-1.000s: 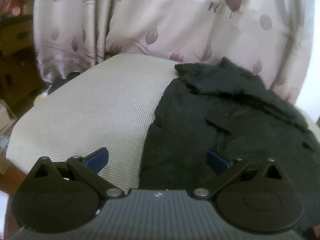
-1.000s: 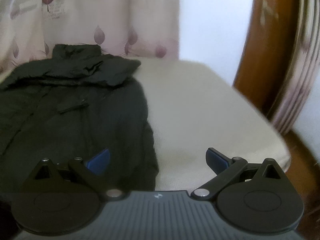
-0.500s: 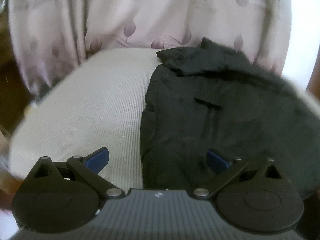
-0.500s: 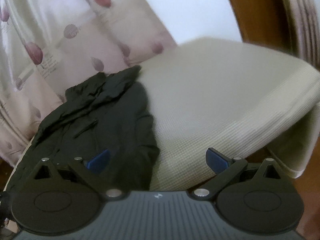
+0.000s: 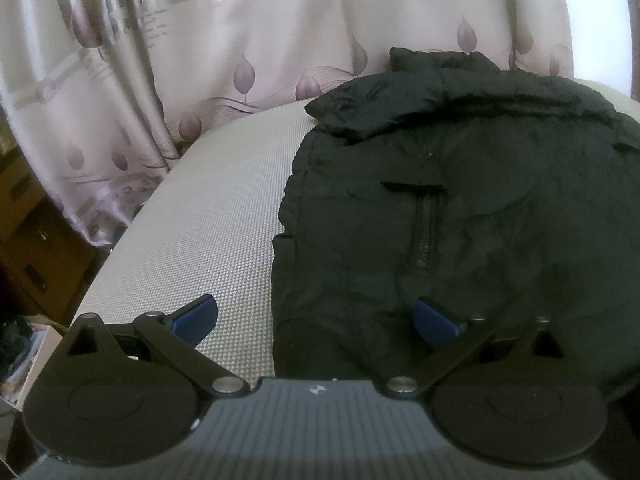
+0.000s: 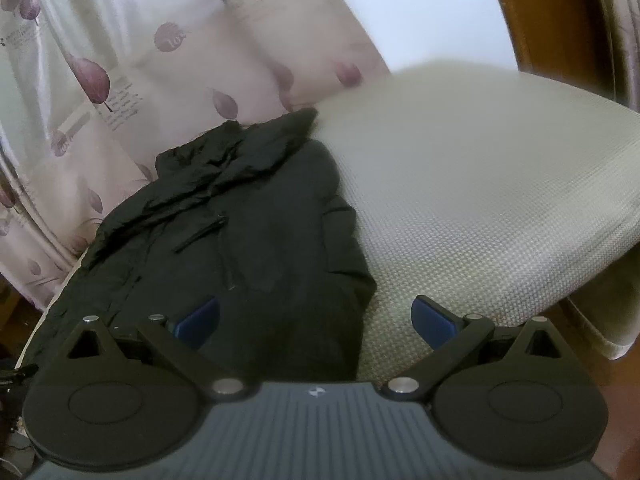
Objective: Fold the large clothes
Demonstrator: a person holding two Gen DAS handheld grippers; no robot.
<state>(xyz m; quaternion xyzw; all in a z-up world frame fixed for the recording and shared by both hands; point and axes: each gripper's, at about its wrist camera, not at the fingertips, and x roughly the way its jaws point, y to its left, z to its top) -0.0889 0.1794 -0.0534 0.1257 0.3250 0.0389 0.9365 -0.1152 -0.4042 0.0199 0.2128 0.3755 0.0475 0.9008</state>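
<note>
Curtain (image 5: 280,40): pale pink drape printed with purple leaves and lettering, hanging behind the work surface across both views.

Table covering (image 5: 200,220): cream woven cloth over a rounded surface; in the right wrist view its edge drapes over the near right side (image 6: 500,200).

Jacket (image 5: 460,220): large black garment, lying flat on the covering. In the left wrist view it occupies the right half; in the right wrist view (image 6: 240,220) the left half. Collar end lies farthest from the cameras, next to the curtain. A zipper (image 5: 426,228) runs down the front below a short flap.

Wooden furniture (image 6: 532,12): brown upright panel at upper right of the right wrist view.

Left gripper (image 5: 316,320): spread wide, empty; its left blue pad over bare cloth, its right pad over the jacket's near edge. Contact cannot be judged.

Right gripper (image 6: 316,320): spread wide, empty; left pad over the jacket, right pad over bare cloth.
</note>
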